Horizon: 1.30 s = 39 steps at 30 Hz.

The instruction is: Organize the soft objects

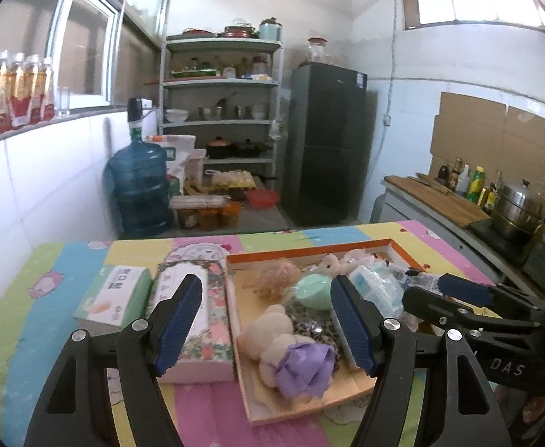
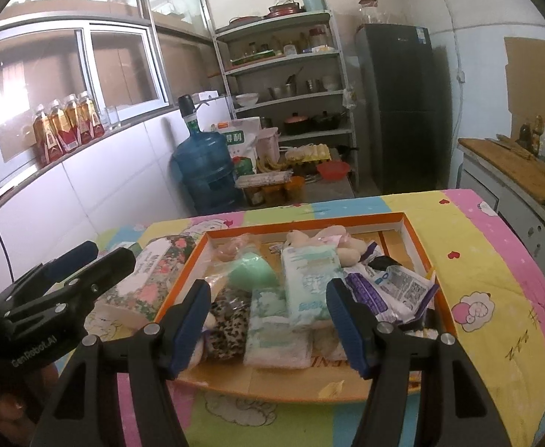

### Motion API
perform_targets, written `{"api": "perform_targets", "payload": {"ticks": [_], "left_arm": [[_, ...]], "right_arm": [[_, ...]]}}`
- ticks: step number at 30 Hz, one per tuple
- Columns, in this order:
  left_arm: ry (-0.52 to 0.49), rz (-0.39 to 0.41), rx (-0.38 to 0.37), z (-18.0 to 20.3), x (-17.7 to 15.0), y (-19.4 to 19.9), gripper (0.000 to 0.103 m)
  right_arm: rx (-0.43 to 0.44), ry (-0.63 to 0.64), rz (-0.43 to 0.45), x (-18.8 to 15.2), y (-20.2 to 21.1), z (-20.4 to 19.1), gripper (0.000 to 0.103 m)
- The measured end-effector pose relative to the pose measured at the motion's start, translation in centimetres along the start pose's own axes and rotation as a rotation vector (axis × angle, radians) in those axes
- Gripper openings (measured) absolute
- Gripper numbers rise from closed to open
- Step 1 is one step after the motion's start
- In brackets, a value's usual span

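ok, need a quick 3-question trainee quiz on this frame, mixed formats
1. True or false: the left gripper holds the cream plush toy.
2. The soft objects lie in: A) the orange-rimmed tray B) a basket C) a drawer.
3. Fill in: the floral box lies on the tray's ___ side in the left wrist view.

Key: 1 false, its jaws are open and empty. 2 A. 3 left.

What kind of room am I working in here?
Most likely a home kitchen or pantry: a dark fridge stands by an open shelf rack of pots and bowls, and a steamer pot sits on the counter. A big water jug stands on the floor.
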State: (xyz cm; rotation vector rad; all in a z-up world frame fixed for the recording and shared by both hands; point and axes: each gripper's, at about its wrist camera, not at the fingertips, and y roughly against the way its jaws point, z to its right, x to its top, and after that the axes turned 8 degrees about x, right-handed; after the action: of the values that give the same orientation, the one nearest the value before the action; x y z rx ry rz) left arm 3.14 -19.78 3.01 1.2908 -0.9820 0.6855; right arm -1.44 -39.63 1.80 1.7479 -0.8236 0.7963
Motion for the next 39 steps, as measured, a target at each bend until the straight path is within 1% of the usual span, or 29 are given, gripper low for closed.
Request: {"api": "perform_targets", "payload": {"ticks": [5,11,13,15,20,23,26,29,31,39], "left_arm": [[0.016,0.03,0.034,-1.4,-0.4,2.1,0.073],[0.028,0.045,0.062,-2.8,-1.0,4.5,0.073],[0.025,0.056,0.051,-3.2,-1.3,5.2,0.073],[0.031,0.06,0.058,-3.7,-1.5,5.9,0.073],[0.047,0.059,0.052,-5.0,-2.0,7.4,0.073],[0.04,0.052,0.052,-5.2,-2.4,8.2,0.073],[0.027,0.028,0.083,-5.4,-3.0,8.8,0.073],[0.042,0.019,0.104,-5.9,-3.6,9.4,0.073],[0.057,0.024,0.112,-6.2,-4.1,10.1,0.073],[0.064,0.052,0.159,-7.1,-5.8,12.8,0.073]], "right_arm": [[-0.002,0.014,0.02,-0.2,0.8,-1.7,0.064],[-0.033,0.063,0.052,-0.7,1.9,-4.6,0.064],[-0.03,0.074,0.06,-0.9,2.2,-5.5,0.064],[-0.03,0.082,0.065,-1.2,2.3,-6.5,0.064],[-0.039,0.084,0.084,-1.7,3.1,-8.1,0.064],[-0.065,0.089,0.107,-2.2,3.8,-9.2,0.064],[-0.08,0.096,0.119,-2.6,4.5,-10.3,0.064],[-0.1,0.112,0.132,-3.2,5.3,-11.4,0.064],[-0.124,0.118,0.147,-3.7,6.0,-12.0,0.064],[-0.137,0.097,0.163,-5.8,7.8,-13.1,0.064]]}}
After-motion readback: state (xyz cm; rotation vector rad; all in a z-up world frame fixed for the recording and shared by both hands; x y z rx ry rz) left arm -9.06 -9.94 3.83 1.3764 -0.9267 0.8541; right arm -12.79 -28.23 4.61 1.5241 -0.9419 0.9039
